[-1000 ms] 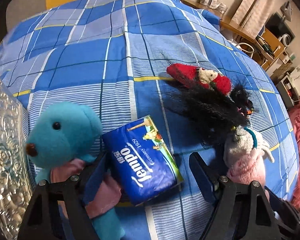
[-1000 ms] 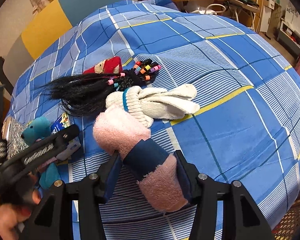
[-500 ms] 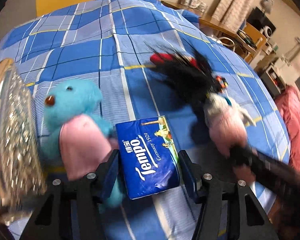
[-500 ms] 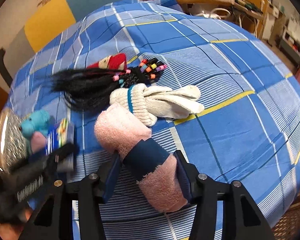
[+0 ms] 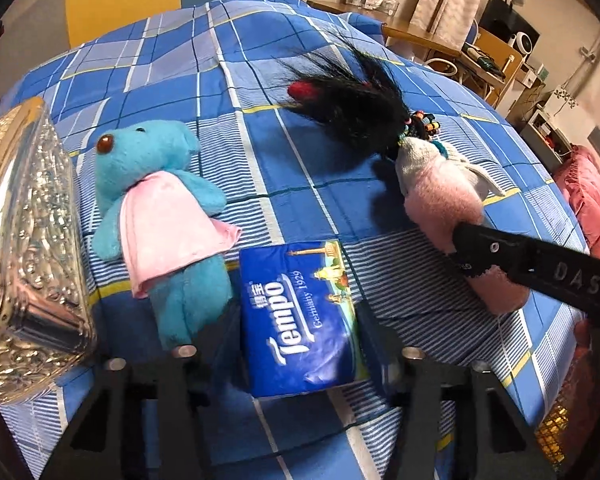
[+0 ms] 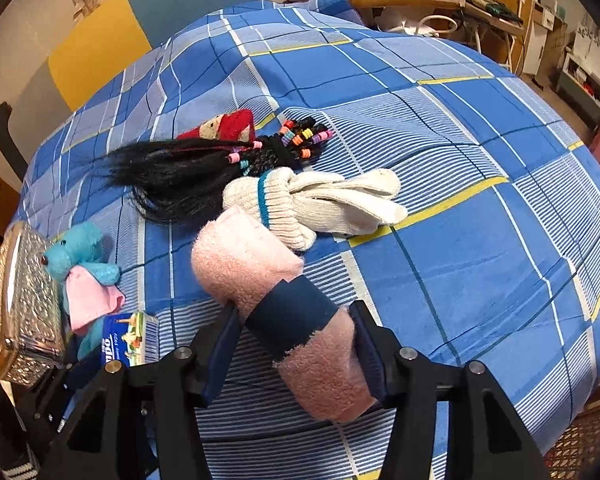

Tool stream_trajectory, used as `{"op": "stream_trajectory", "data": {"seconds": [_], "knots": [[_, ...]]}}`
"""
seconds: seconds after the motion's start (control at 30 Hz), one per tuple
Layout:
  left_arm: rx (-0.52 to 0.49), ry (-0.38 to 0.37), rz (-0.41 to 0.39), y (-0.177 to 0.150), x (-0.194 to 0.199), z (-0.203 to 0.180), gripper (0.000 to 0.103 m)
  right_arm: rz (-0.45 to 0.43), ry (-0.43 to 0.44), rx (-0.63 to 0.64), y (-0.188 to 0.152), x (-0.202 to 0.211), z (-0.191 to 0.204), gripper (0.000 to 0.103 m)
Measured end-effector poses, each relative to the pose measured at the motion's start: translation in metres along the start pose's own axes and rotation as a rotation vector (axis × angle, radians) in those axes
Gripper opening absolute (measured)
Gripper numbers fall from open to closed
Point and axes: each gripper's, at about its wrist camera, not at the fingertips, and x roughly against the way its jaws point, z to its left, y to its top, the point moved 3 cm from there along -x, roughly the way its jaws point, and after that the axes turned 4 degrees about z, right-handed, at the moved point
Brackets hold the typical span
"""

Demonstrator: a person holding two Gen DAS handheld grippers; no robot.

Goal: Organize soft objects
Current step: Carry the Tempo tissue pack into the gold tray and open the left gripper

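Note:
A blue Tempo tissue pack [image 5: 300, 320] sits between the fingers of my left gripper [image 5: 296, 320]. The jaws are closing and the pads press its sides. Beside it lies a blue plush toy [image 5: 156, 184] in a pink cape. My right gripper [image 6: 296, 312] is shut on a pink rolled towel [image 6: 244, 264] with a dark blue band. Its jaws are opening slightly, but the pads still press the roll. A white knit glove [image 6: 332, 200], a black hairpiece [image 6: 188, 172] with coloured beads and a small red doll [image 6: 228, 126] lie just beyond.
A silver embossed box [image 5: 24, 240] stands at the left edge of the blue checked cloth [image 6: 460, 128], close to the plush toy. A wooden desk [image 5: 440, 36] and shelves stand behind on the right. A yellow and blue chair back [image 6: 100, 48] rises at the far side.
My left gripper closed on the tissue pack and carried it sideways past the plush toy, toward the silver box. The right gripper and the pink roll stayed where they were.

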Motion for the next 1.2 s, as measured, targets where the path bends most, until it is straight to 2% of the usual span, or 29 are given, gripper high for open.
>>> {"op": "stream_trajectory", "data": {"seconds": [0.13,0.33,0.5,0.77,1.0,1.2], "knots": [[0.032,-0.042,-0.016,-0.007,0.011,0.008,0.055,0.000,-0.025,0.053,-0.002,-0.002,0.006,0.051],[0.042,-0.099,-0.064,-0.027,0.036,0.013,0.055,-0.059,0.064,0.046,0.002,0.011,0.007,0.051],[0.044,-0.127,-0.071,-0.049,0.051,0.017,0.055,-0.026,0.147,0.072,0.000,0.008,0.019,0.051],[0.053,-0.156,-0.125,-0.082,0.096,0.039,0.055,0.001,0.117,0.157,-0.005,0.002,0.033,0.051],[0.121,-0.149,-0.178,-0.099,0.138,0.085,0.055,0.021,0.016,0.263,-0.012,-0.009,0.046,0.054],[0.173,-0.101,-0.238,-0.116,0.173,0.135,0.055,0.010,-0.046,0.336,-0.018,-0.008,0.056,0.055]]}}
